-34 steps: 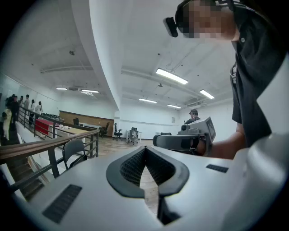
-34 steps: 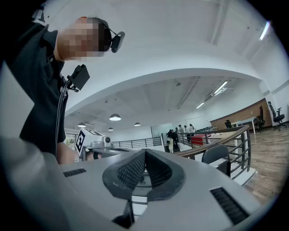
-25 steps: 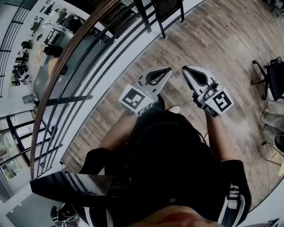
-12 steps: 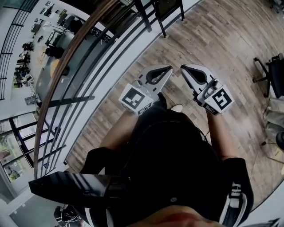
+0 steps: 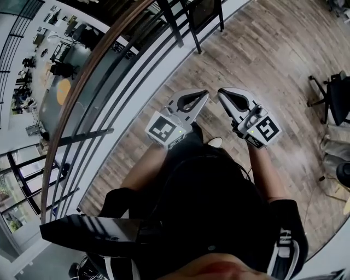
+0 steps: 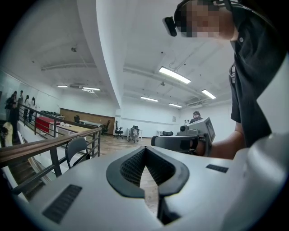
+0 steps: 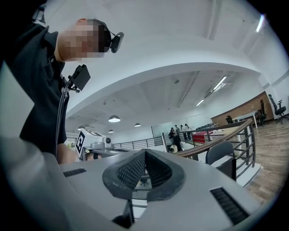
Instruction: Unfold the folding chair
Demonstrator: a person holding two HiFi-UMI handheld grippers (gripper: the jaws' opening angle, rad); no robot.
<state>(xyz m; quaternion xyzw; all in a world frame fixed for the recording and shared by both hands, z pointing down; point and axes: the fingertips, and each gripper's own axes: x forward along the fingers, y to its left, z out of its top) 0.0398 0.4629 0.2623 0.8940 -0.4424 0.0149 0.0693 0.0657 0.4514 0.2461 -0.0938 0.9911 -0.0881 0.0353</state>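
So far nothing is done: the chair [image 6: 76, 150] by the railing [image 5: 82, 82] is untouched. The left gripper [image 5: 203, 96] and right gripper [image 5: 223, 94] hold their fingers clenched on nothing.

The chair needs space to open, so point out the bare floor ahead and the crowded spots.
Bare wooden floor spreads ahead of the left gripper and right gripper. It is bordered by the railing on the left, the dark chair beside it, and the office chair on the right. Crowded: the right edge around the office chair.
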